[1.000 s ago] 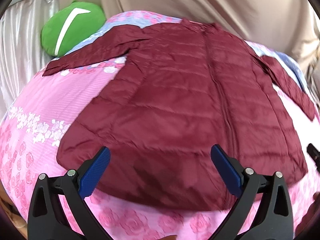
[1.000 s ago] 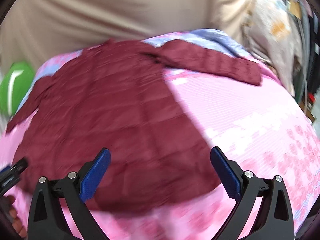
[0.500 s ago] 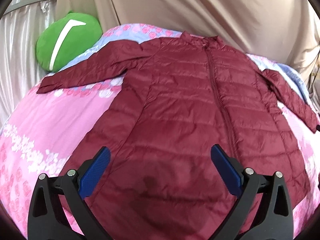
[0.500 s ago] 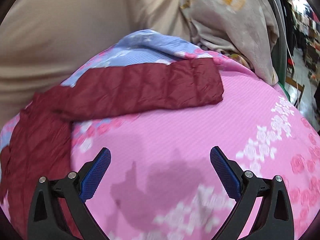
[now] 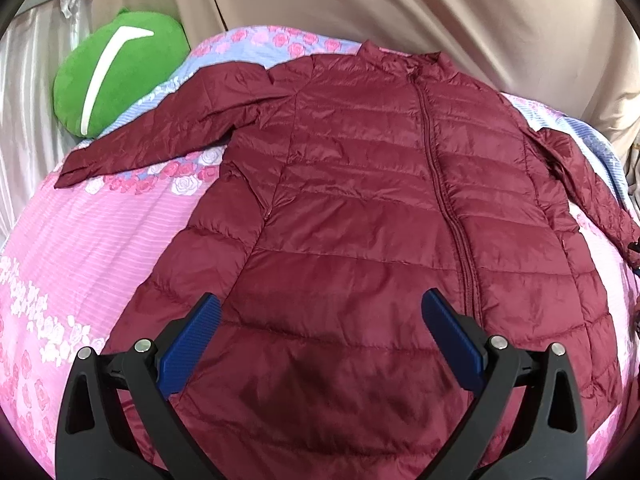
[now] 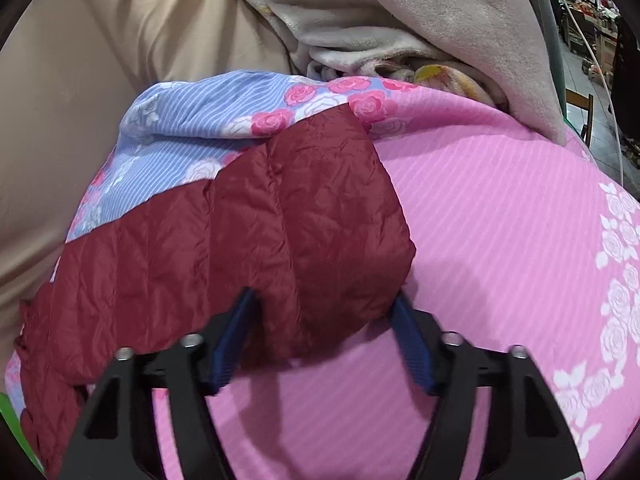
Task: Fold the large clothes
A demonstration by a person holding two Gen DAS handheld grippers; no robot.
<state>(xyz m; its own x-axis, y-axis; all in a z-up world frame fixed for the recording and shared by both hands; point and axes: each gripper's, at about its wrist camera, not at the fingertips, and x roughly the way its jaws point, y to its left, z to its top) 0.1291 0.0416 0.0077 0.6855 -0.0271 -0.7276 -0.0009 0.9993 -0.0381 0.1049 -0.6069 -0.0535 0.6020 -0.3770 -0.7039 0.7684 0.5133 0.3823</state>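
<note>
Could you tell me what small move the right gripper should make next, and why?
Probably close the right gripper on the sleeve cuff: its blue fingers are apart, straddling the cuff edge, while the jacket lies spread flat, unfolded.

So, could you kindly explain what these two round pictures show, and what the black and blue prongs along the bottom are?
There is no machine here: a person holds a handheld two-finger gripper in each hand, and each gripper carries a wide-angle camera looking along its fingers. The prongs are those fingers.

The left gripper hangs open above the lower half of a dark red quilted coat, touching nothing. The coat lies flat and zipped on a pink floral bedspread, sleeves out, with a green cushion at the far corner.

The right gripper sits at the end of one coat sleeve; the cuff lies between its blue fingers. They look partly closed around it, but I cannot tell whether they have gripped it. A beige blanket is heaped behind.
</note>
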